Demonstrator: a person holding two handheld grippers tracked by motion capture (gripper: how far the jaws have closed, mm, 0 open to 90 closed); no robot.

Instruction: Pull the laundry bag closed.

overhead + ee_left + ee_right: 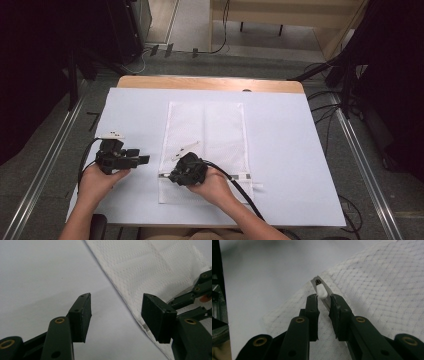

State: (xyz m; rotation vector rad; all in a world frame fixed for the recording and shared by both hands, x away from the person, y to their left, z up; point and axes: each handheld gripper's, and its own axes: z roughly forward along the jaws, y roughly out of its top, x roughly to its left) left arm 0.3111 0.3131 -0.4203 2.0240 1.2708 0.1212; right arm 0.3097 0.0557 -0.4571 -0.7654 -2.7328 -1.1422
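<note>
Right gripper (323,300) nearly closed around white zipper pull (321,291) of mesh bag (372,287)

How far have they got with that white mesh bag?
Early on. The bag already lies flat on the table. In hand: the right gripper is at the white zipper pull, jaws narrow around its tip, grip not clearly made. The left gripper hovers open beside the bag's edge. Sliding the zipper looks yet to come.
</note>
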